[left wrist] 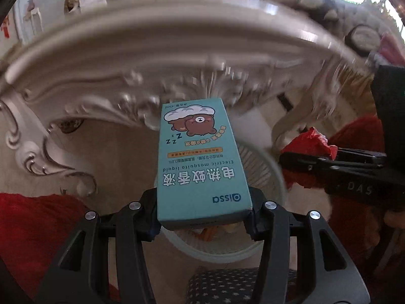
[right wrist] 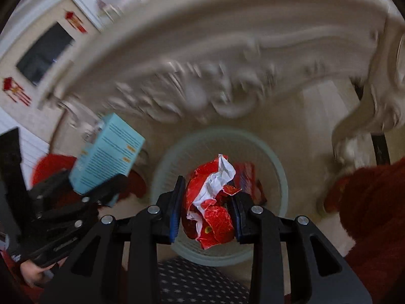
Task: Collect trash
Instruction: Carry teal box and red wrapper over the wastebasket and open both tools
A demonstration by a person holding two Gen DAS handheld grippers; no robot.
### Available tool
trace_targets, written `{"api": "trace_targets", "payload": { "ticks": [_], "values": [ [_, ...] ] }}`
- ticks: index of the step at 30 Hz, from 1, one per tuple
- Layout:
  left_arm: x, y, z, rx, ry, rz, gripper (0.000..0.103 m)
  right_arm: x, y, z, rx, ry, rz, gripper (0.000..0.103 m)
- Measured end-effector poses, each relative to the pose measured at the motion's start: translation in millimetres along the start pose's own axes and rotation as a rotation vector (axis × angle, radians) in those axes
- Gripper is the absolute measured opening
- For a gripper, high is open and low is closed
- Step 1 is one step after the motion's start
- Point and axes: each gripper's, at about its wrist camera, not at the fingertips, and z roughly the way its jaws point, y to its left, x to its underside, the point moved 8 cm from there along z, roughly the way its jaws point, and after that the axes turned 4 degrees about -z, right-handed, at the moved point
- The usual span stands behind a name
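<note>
My left gripper (left wrist: pixel 202 212) is shut on a teal mosquito-liquid box (left wrist: pixel 200 162) with a bear picture, held above the rim of a pale mesh waste bin (left wrist: pixel 268 167). The same box (right wrist: pixel 108 154) shows at the left of the right wrist view, in the left gripper (right wrist: pixel 83 190). My right gripper (right wrist: pixel 207 210) is shut on a crumpled red and white wrapper (right wrist: pixel 212 202), right over the bin (right wrist: pixel 278 177). Red trash lies inside the bin. In the left wrist view the right gripper (left wrist: pixel 336 157) holds the red wrapper (left wrist: pixel 308 141) at the right.
An ornate cream carved table (left wrist: pixel 126 58) arches over the bin, with its curled leg (right wrist: pixel 364 124) at the right. Red fabric (left wrist: pixel 33 228) flanks both sides. A star-patterned dark cloth (right wrist: pixel 197 283) lies below. The floor is beige tile (left wrist: pixel 106 147).
</note>
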Motion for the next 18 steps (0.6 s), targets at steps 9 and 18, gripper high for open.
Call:
{"api": "trace_targets", "payload": {
  "ticks": [9, 18],
  "values": [
    [31.1, 0.8, 56.9, -0.023, 0.146, 0.026, 0.051, 20.1, -8.8, 31.2, 0.028, 0.098, -0.006, 0.03],
    [38.8, 1.4, 73.7, -0.067, 0.206, 0.029, 0.08, 27.2, -20.9, 38.3, 0.066, 0.105, 0.02, 0.073]
  ]
}}
